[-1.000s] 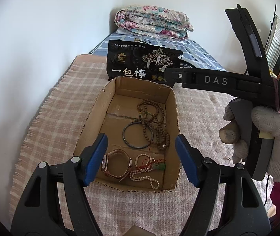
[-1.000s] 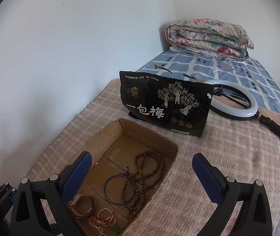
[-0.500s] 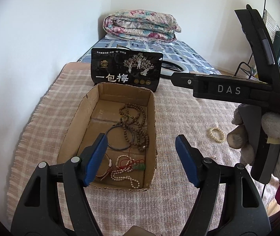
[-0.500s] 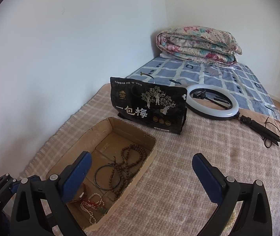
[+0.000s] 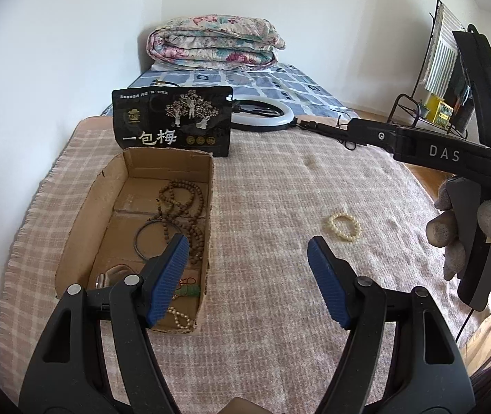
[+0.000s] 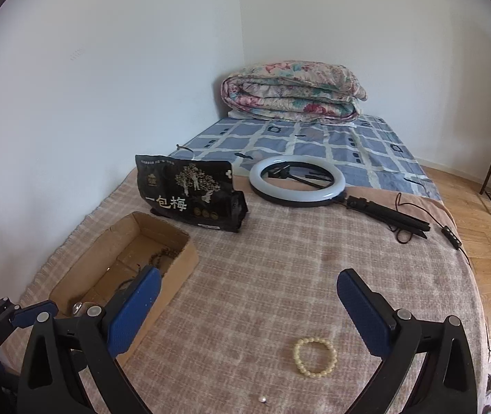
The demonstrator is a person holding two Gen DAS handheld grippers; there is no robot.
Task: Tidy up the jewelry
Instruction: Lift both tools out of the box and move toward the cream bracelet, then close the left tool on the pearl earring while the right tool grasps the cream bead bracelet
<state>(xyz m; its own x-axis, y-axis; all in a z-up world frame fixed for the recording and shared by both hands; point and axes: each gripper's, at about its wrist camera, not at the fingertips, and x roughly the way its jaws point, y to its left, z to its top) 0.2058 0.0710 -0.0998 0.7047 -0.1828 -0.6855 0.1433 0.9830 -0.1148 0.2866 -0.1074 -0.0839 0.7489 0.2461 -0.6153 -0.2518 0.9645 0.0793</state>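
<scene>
- The left gripper (image 5: 247, 277) hangs above the checked blanket (image 5: 280, 293) with its blue-padded jaws spread wide and nothing between them; its left pad overlaps the near end of the cardboard box (image 5: 79, 227) in the left wrist view.
- The right gripper (image 6: 247, 314) is likewise spread wide and holds nothing; in the left wrist view its black body shows at 3 o'clock, gripped by a gloved right hand (image 5: 480, 238).
- A cream bead bracelet (image 6: 314, 357) lies flat on the blanket, well apart from the box. In the right wrist view it sits at about 5 o'clock, just below the gap between the pads and nearer the right one.
- The box sits at 9 o'clock in the left wrist view and already holds a long brown bead strand (image 5: 183, 207), a dark thin bangle (image 5: 148, 238) and, at its near end, a pale bead string (image 5: 180, 315) (other pieces there are partly hidden by the pad).
- A black snack pouch (image 6: 190, 196) stands upright just beyond the box's far end.
- A ring light (image 6: 297, 181) lies flat at 12 o'clock, beside the pouch.
- A folded floral quilt (image 6: 294, 95) rests at the far end of the bed.
</scene>
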